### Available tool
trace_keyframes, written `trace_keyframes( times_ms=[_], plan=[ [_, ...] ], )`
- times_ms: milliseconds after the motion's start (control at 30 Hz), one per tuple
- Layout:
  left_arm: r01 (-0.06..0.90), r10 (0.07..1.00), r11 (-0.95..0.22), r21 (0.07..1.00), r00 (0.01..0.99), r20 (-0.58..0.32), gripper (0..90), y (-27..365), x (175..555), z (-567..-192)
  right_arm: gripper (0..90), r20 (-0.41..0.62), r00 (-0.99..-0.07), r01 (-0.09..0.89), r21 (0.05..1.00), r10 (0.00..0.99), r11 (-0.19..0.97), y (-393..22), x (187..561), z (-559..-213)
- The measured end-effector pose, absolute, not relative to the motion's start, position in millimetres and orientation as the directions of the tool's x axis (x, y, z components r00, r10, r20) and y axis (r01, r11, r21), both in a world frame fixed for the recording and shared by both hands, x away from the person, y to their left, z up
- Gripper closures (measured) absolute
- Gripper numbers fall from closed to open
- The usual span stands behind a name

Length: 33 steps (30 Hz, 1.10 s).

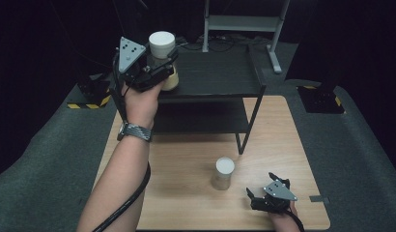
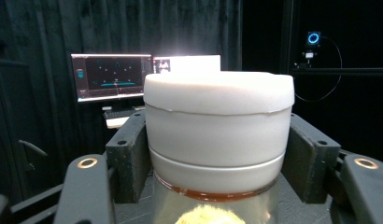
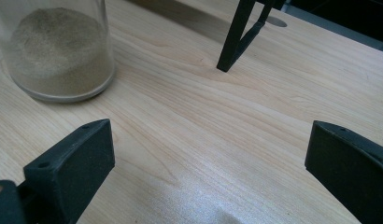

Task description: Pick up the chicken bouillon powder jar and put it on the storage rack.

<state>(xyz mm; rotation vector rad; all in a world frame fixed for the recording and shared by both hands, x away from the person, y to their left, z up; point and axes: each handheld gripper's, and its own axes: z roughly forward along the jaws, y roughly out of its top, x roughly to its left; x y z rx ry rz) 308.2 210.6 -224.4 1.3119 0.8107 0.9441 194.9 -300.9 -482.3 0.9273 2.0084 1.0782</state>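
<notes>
Left forearm: nearest the high cam; yours, w/ a watch at the wrist, reaching up over the table's left side.
Left gripper: held high over the front-left corner of the black shelf; jaws closed onto a white-capped jar, one pad each side, just under the cap.
White-capped jar, close-up: upright betw. your two pads; clear body below the cap, brownish line at the cap's rim, sthg pale yellow inside. Not resting on anything that can be seen.
Right gripper: low at the table's near-right corner, jaws spread wide, holding nothing; bare wood betw. them in the right gripper view.
2nd jar: stands upright mid-table, just left of and beyond your right gripper, apart from it; holds grey-tan powder, seen through the glass.
Shelf leg: black, meets the wood beyond your right jaws, near the 2nd jar.
Risk 1: grip sits near the cap/glass join; prob. a slip or tilt if you loosen or swing fast, since the glass body hangs below the pads.
Risk 2: jar bottom may clip the shelf edge if you lower it before clearing the corner.
Risk 3: moving your right gripper fwd w/o aiming could knock the 2nd jar over; it stands free on smooth wood.
</notes>
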Motion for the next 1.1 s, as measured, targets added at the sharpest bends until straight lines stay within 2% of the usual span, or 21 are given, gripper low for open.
trace_keyframes(
  times_ms=[1100],
  plan=[
    [-0.098,0.912,0.018,0.995,0.411,0.024,33.4,202.5,315.0,-230.0,0.6,-0.225,-0.528,0.266,0.872,0.819,0.41,-300.6,194.4,-482.7]
  ],
)
